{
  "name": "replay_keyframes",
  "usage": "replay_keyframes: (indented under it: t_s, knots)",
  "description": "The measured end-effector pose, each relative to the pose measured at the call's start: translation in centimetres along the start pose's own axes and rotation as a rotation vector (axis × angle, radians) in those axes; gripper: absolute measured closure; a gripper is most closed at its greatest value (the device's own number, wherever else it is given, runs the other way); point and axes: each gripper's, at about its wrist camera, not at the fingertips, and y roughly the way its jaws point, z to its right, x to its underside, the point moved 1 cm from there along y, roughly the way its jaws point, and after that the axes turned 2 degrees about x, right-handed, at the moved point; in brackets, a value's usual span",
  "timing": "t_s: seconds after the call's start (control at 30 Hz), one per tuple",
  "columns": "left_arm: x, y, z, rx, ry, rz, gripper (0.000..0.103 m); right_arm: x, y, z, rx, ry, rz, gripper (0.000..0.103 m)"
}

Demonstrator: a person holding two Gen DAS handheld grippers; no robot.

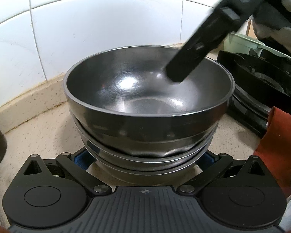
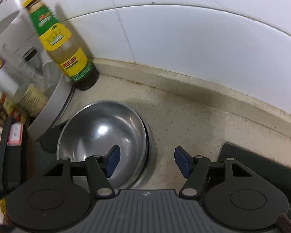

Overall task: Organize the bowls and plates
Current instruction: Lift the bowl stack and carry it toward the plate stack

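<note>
A stack of several steel bowls (image 1: 149, 101) stands on the speckled counter (image 1: 38, 136), close in front of the left wrist camera. My left gripper (image 1: 145, 159) is open wide, with the foot of the stack between its fingers; only slivers of its blue pads (image 1: 81, 158) show. A black finger (image 1: 194, 54) of my right gripper reaches down from the upper right into the top bowl. In the right wrist view the right gripper (image 2: 147, 162) is open astride the top bowl's (image 2: 100, 136) right rim, one pad (image 2: 112, 161) inside and the other over the counter, neither pressing.
A bottle with a green and yellow label (image 2: 66, 46) and a white appliance (image 2: 54, 101) stand left of the bowls by the tiled wall (image 2: 184, 38). A black stove (image 1: 261, 89) lies to the right, with a red cloth (image 1: 277, 141) and a green box (image 1: 240, 44).
</note>
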Motion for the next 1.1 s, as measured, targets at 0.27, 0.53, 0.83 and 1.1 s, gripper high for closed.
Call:
replay_keyframes:
  t_s: [0.27,0.53,0.83,1.1]
  knots:
    - [-0.3,0.7,-0.3,0.040,0.035,0.006,0.000,2.1,-4.9,-0.4,0.064,-0.398,-0.019,0.045]
    - [-0.3,0.9,-0.6,0.028,0.027,0.011,0.000,1.7,-0.7,0.6,-0.060,-0.584,-0.054,0.045]
    - [-0.3,0.9,-0.2,0.037,0.036,0.008,0.000,1.1,4.0,1.5,-0.161,-0.746,-0.090,0.045]
    - [-0.3,0.8,-0.8,0.048,0.044,0.008,0.000,1.4,6.2,1.2,-0.231,-0.835,-0.078,0.045]
